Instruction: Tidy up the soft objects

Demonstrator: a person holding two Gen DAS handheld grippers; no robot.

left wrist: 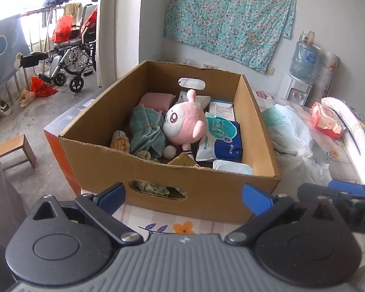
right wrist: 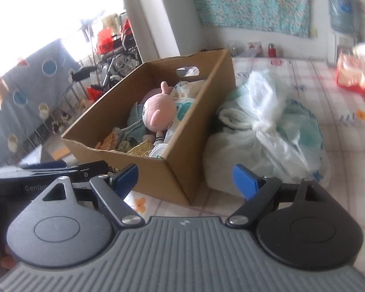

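Step in hand, as judged: approach to the next soft item for sorting. Left gripper (left wrist: 183, 196), blue-tipped, stands wide open and empty before the brown corrugated cardboard box (left wrist: 202, 194); right gripper (right wrist: 185, 178), likewise spread and empty, faces the box corner and the knotted translucent white plastic bag of folded cloth (right wrist: 267, 131) just beside the box on the checked floral cover (right wrist: 328, 102). Advice: descend from above, clear of the box wall; pinch a bulky fold, not loose film.

Box contents:
- round pink plush toy with white face (left wrist: 183, 124), centre
- crumpled teal cloth (left wrist: 147, 131), left of plush
- pink sponge-like block (left wrist: 157, 101), rear
- blue-and-white soft packets (left wrist: 219, 141), right
- small yellow and orange fabric pieces, front
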